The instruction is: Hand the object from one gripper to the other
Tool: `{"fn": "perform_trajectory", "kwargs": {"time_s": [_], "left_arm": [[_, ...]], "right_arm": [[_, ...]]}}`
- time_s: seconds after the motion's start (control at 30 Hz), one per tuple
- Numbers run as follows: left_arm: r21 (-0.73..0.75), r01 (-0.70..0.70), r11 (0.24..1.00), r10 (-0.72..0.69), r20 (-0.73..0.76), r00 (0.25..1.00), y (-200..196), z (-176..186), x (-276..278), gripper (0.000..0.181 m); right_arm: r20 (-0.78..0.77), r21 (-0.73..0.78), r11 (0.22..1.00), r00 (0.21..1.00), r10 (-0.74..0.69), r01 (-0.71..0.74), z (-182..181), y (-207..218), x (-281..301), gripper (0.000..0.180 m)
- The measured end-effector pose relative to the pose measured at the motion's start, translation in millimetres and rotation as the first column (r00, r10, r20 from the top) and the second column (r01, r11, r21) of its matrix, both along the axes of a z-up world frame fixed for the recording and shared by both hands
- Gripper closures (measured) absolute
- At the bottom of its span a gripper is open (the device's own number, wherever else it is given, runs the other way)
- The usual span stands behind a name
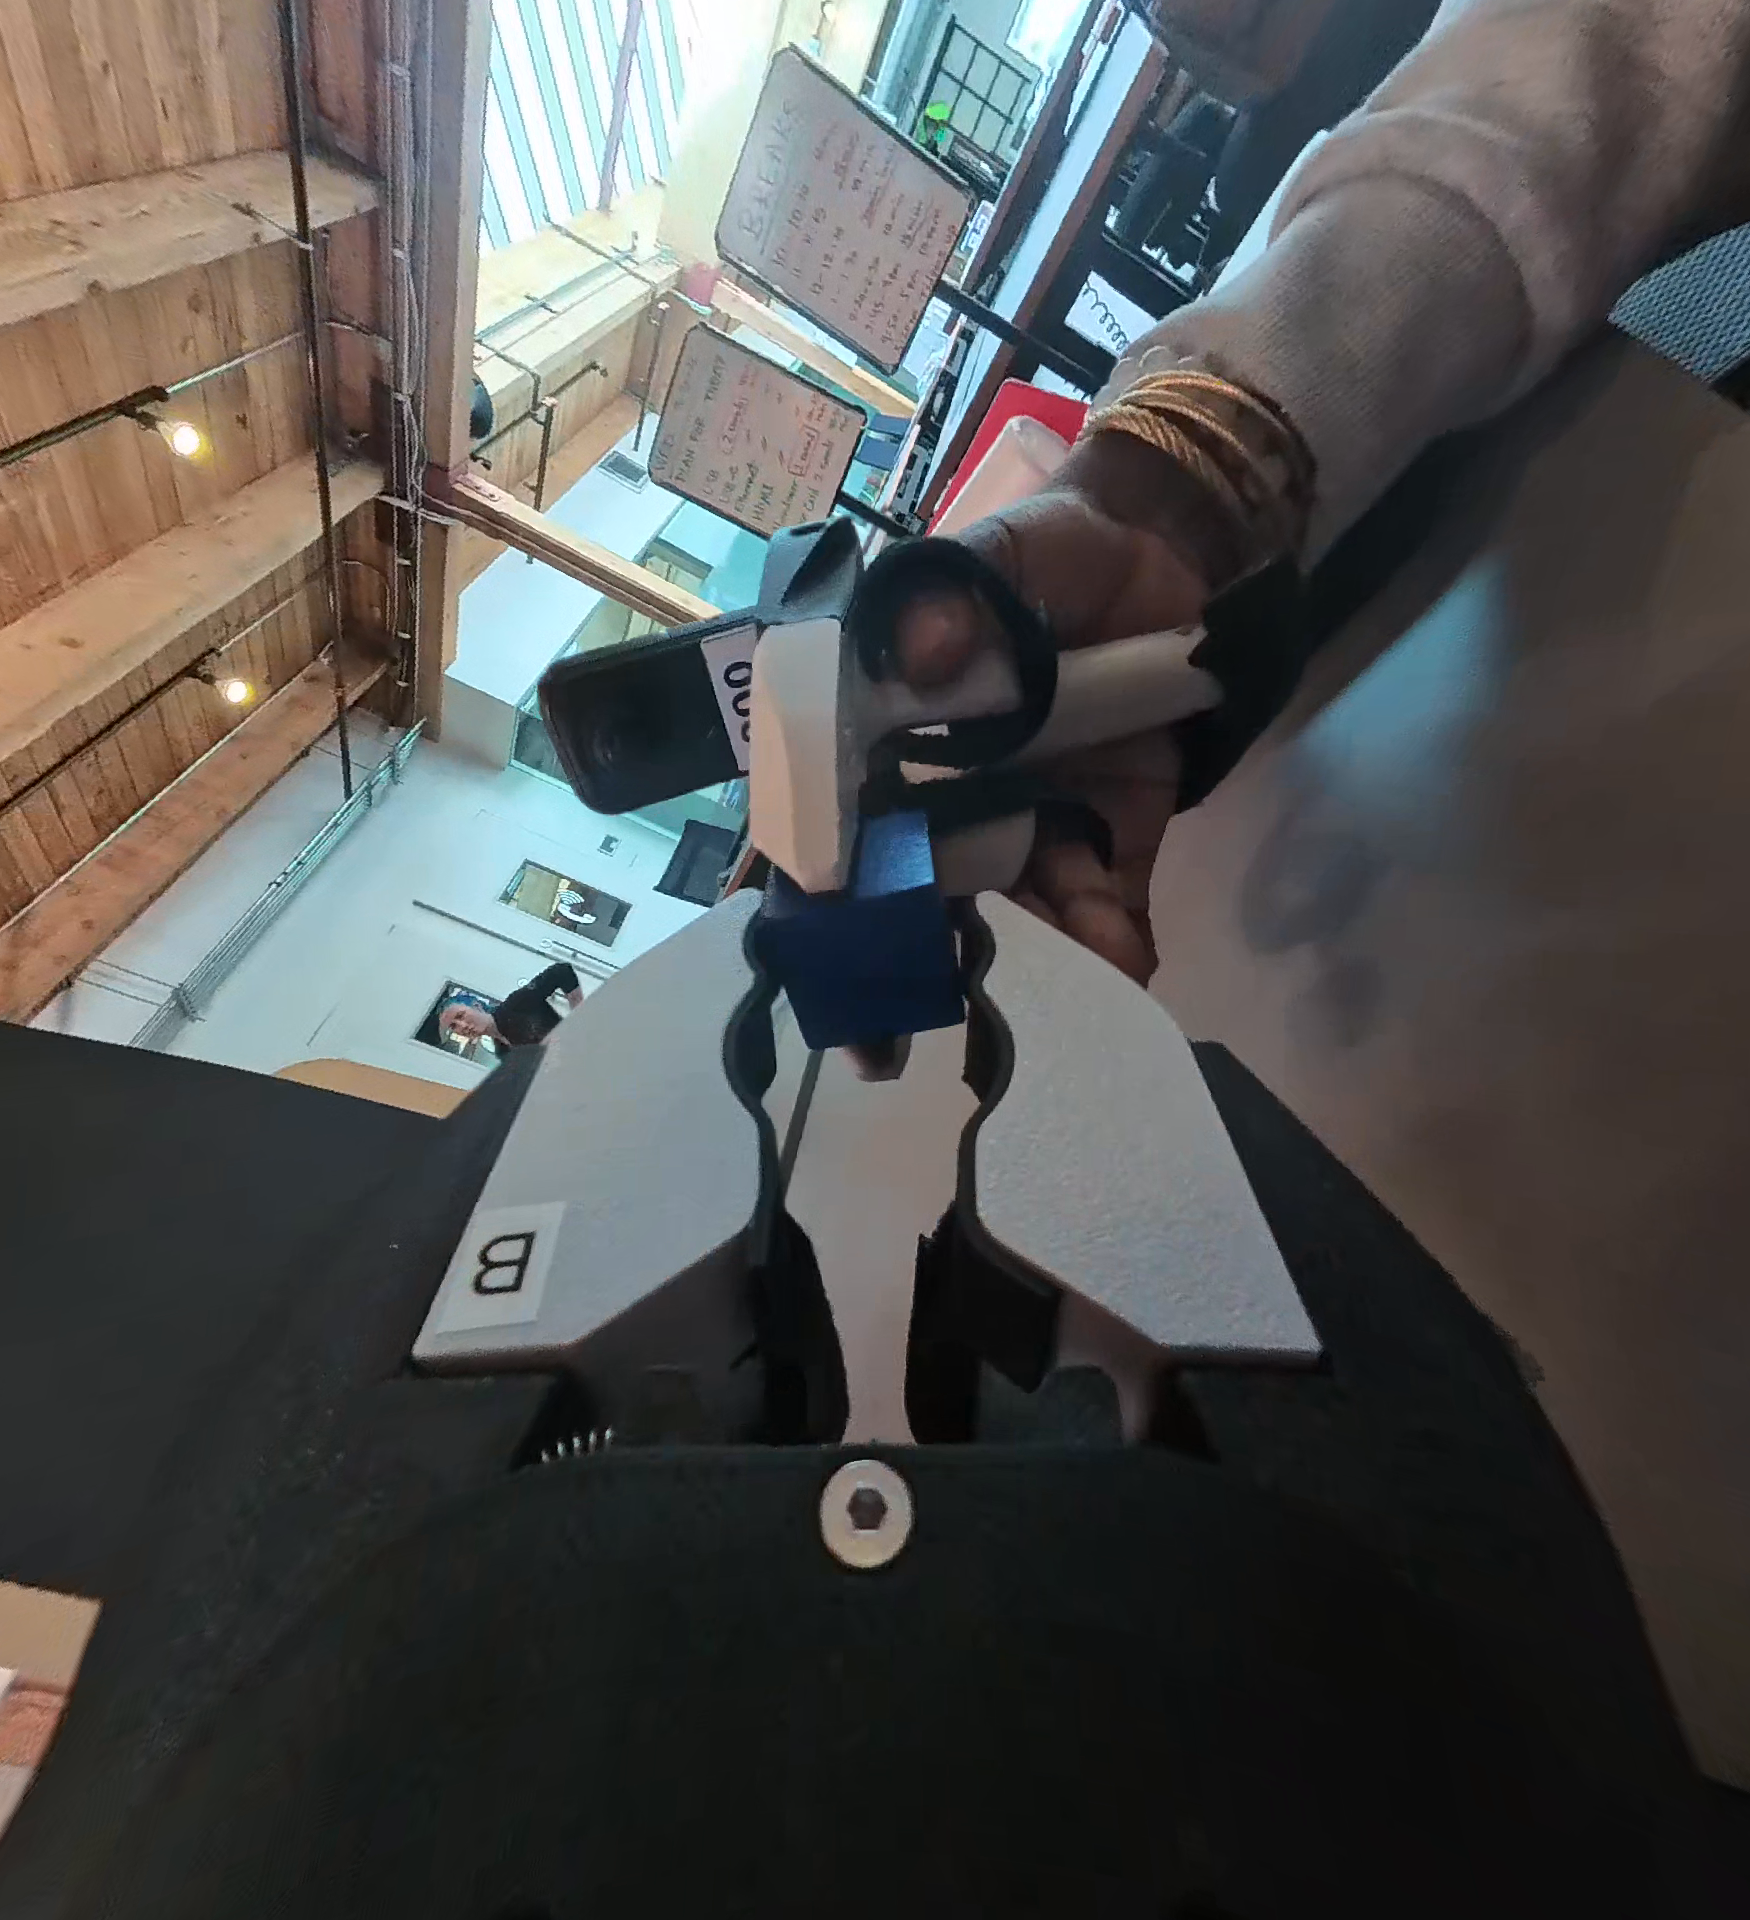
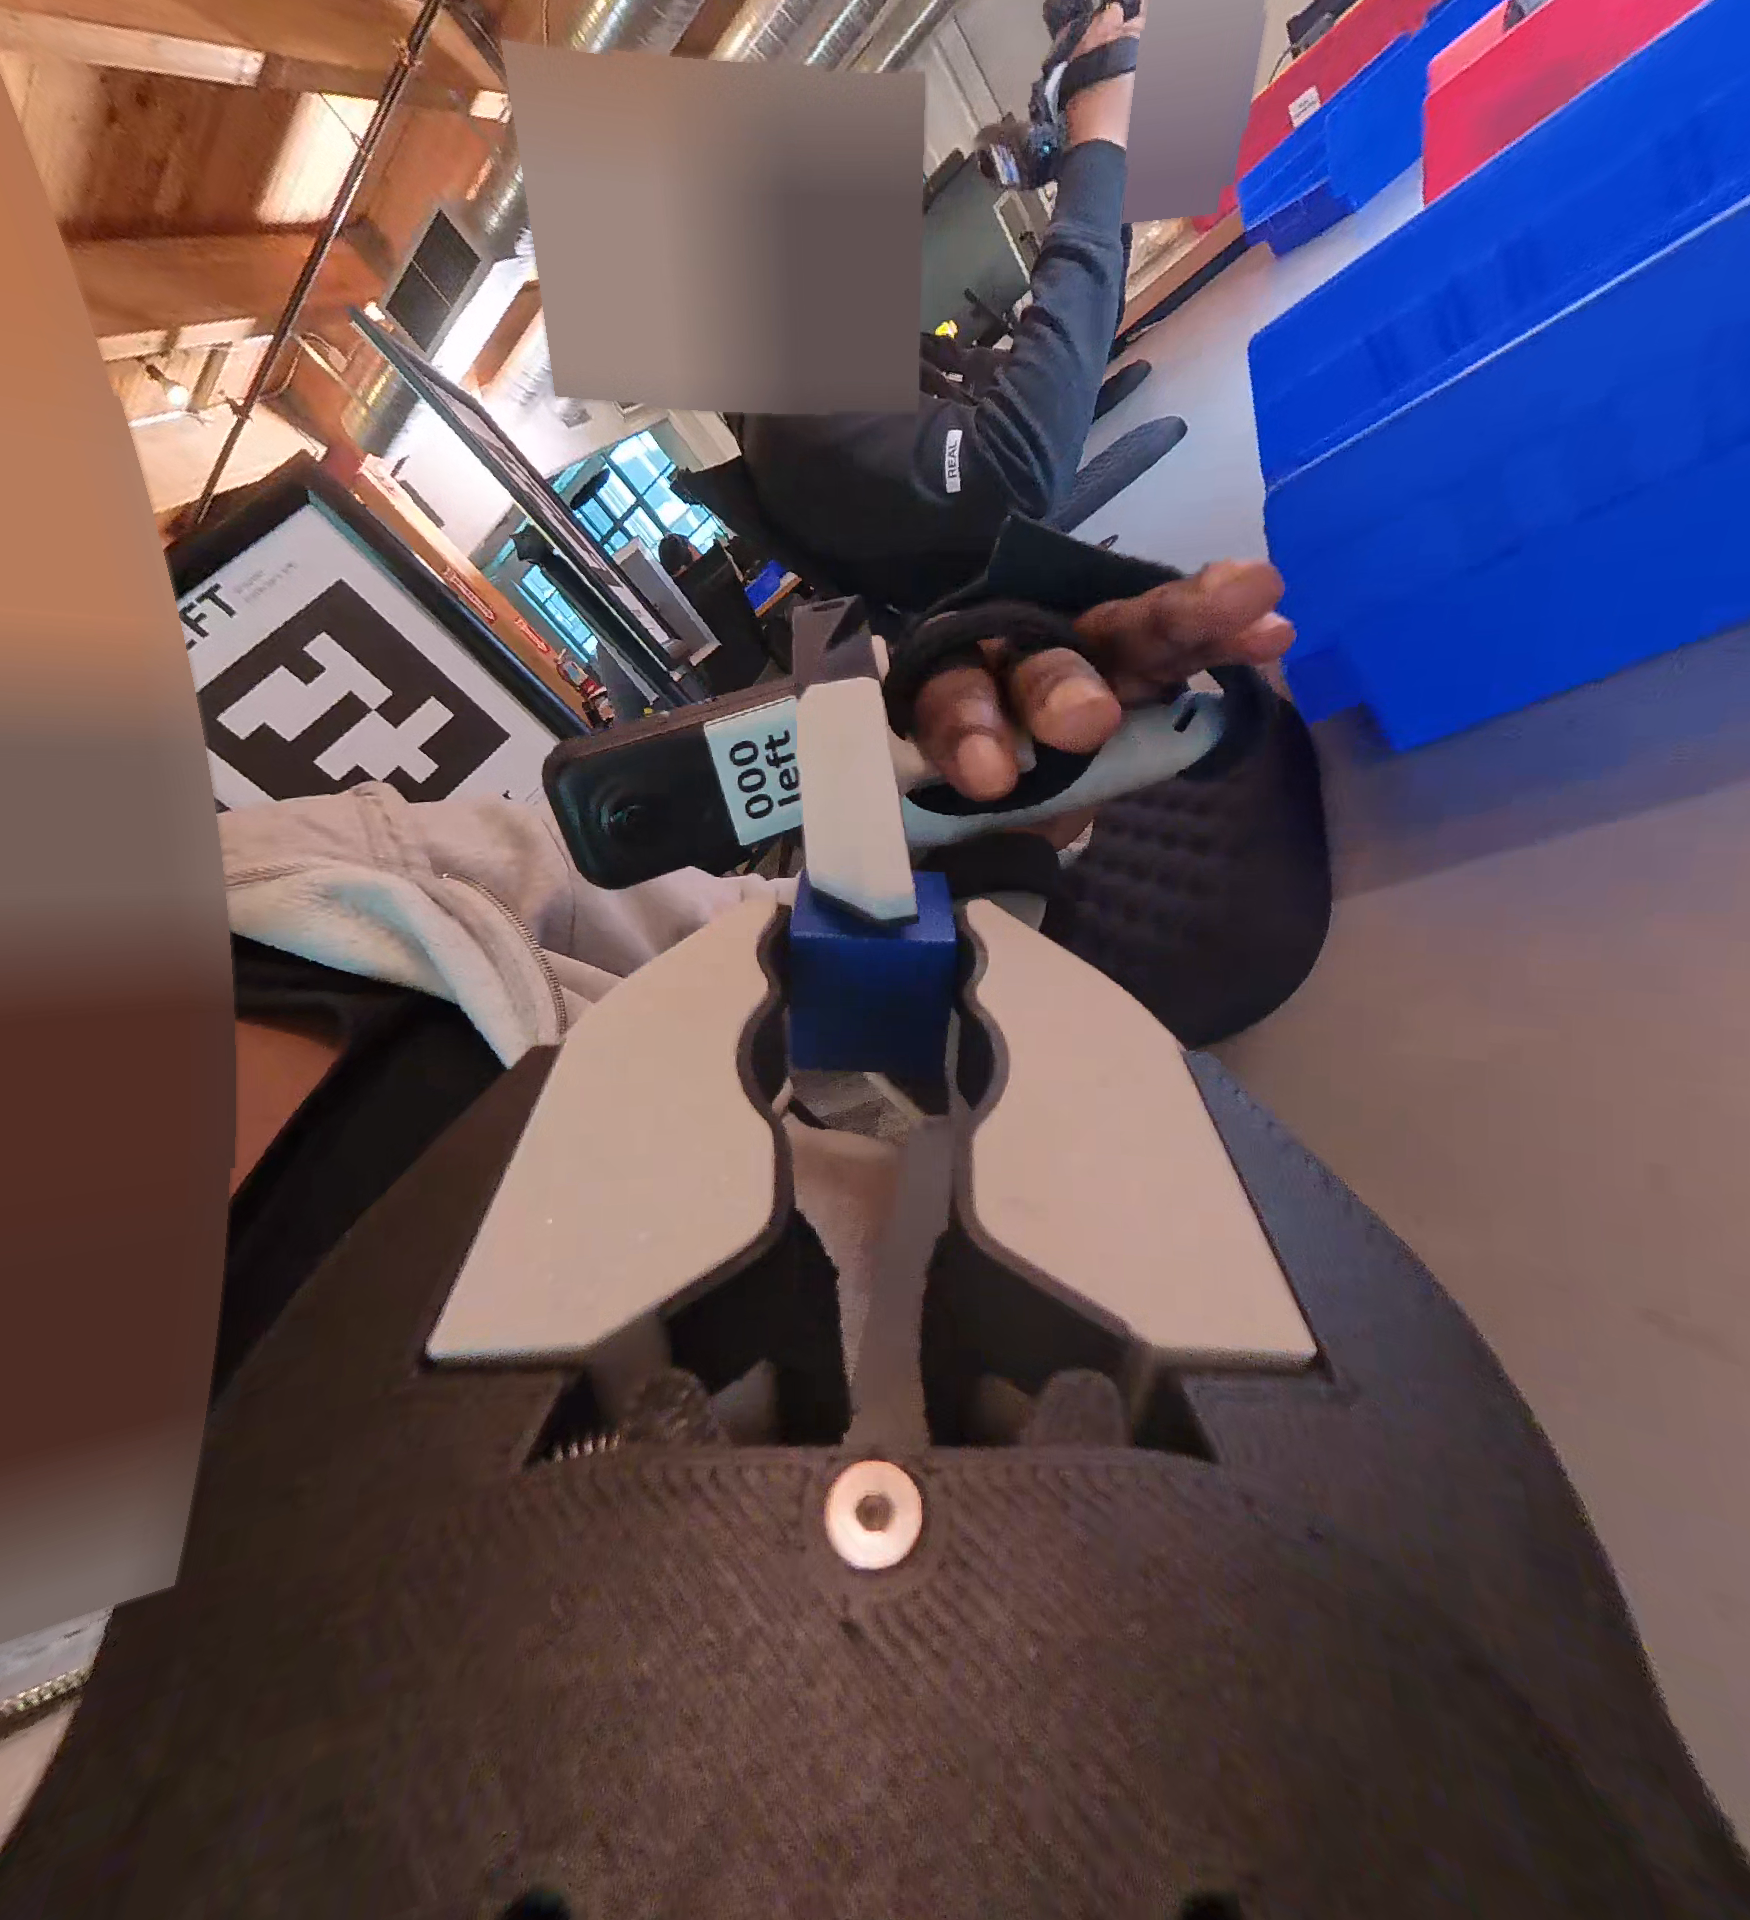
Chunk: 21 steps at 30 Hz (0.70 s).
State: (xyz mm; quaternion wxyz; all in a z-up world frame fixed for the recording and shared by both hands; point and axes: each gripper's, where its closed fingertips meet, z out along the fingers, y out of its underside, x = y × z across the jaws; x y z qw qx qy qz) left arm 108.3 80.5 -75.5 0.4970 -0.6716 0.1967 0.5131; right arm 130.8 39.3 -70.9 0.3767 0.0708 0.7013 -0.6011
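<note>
Midway through the handover, both the left gripper point(image 1: 866, 997) and right gripper point(image 2: 871, 987) clench the blue cube point(image 2: 871, 992); one release is left.

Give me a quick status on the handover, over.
Left gripper and right gripper both shut on blue block, fingertips crossed on it midair. Handover mid-transfer, neither released. Nothing between them.
</note>
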Motion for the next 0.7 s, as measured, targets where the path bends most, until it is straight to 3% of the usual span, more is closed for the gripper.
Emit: {"fn": "perform_trajectory", "kwargs": {"time_s": [0.03, 0.17, 0.27, 0.33, 0.37, 0.47, 0.5, 0.57, 0.7], "left_arm": [[0.018, 0.003, 1.000, -0.003, 0.023, 1.000, 0, 2, 0, 0.149], [0.240, 0.039, 0.970, -0.101, 0.249, 0.963, -10, 22, -1, 0.150], [0.454, 0.057, 0.889, -0.312, 0.508, 0.803, -20, 36, -1, 0.149], [0.557, 0.041, 0.829, -0.463, 0.645, 0.608, -25, 37, -1, 0.150], [0.598, 0.017, 0.801, -0.529, 0.695, 0.487, -26, 36, -1, 0.150], [0.643, -0.007, 0.766, -0.638, 0.761, 0.118, -22, 28, 8, 0.150], [0.645, -0.003, 0.764, -0.644, 0.763, 0.065, -20, 26, 11, 0.150], [0.609, 0.022, 0.793, -0.609, 0.793, 0.018, -14, 17, 17, 0.150], [0.519, 0.080, 0.851, -0.518, 0.854, -0.036, -3, -1, 29, 0.150]], "right_arm": [[-0.009, -0.009, 1.000, 1.000, -0.008, 0.008, 1, -1, 0, 0.149], [-0.096, -0.161, 0.978, 0.984, -0.148, 0.131, 18, -2, -11, 0.104], [-0.275, -0.370, 0.899, 0.897, -0.345, 0.233, 39, 4, -20, 0.084], [-0.454, -0.506, 0.827, 0.740, -0.497, 0.246, 49, 8, -22, 0.077], [-0.547, -0.564, 0.796, 0.622, -0.560, 0.220, 51, 10, -21, 0.077], [-0.752, -0.628, 0.773, 0.184, -0.632, 0.089, 43, 9, -13, 0.086], [-0.780, -0.621, 0.782, 0.063, -0.623, 0.048, 37, 7, -10, 0.094], [-0.809, -0.582, 0.813, -0.088, -0.581, -0.012, 23, 2, -5, 0.104], [-0.850, -0.500, 0.865, -0.173, -0.498, -0.032, 2, -8, -2, 0.114]]}}
